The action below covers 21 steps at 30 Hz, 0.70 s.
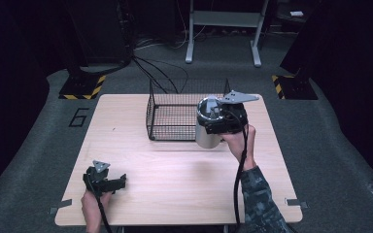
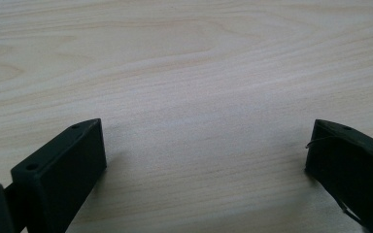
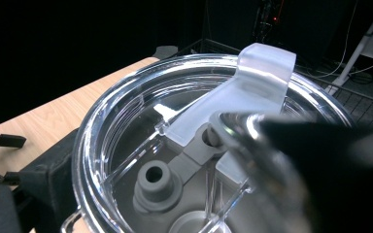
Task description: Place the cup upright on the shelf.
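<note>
- My left gripper (image 1: 108, 180) rests low on the worktop (image 1: 175, 184), near edge, fingers (image 2: 63, 170) spread wide and empty. It cannot steady anything from there.
- My right gripper (image 1: 218, 121) has its fingers clenched on the steel tumbler (image 1: 207, 133), at the clear lid (image 3: 126, 126) rim, just beside the wire basket (image 1: 175, 114).
- Risk: the grip sits high on a smooth rim; a tilt could let the tumbler slip or the lid pop off.
- Risk: swinging it over, the base could catch the basket wall.

Upright steel tumbler (image 1: 207, 130), clear lid
</note>
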Tool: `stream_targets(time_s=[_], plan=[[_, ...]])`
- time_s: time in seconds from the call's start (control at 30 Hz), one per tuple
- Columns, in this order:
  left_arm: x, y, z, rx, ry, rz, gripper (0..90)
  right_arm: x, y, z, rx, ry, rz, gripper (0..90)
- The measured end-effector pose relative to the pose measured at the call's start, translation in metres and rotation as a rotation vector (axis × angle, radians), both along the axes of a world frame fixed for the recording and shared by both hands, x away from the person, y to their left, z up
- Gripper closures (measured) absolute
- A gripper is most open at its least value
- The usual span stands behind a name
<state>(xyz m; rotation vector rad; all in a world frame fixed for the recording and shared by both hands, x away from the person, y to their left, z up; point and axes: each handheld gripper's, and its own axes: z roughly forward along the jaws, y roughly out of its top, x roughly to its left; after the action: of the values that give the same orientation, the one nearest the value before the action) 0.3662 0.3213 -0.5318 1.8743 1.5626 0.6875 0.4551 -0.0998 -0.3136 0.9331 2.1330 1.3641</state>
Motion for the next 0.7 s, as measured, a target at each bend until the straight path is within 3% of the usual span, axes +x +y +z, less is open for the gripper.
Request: stream_targets(time_s=[0.7], plan=[[0.000, 0.001, 0.000, -0.001, 0.001, -0.001, 0.7, 0.037, 0.004, 0.017, 0.004, -0.009, -0.029, 3.3]])
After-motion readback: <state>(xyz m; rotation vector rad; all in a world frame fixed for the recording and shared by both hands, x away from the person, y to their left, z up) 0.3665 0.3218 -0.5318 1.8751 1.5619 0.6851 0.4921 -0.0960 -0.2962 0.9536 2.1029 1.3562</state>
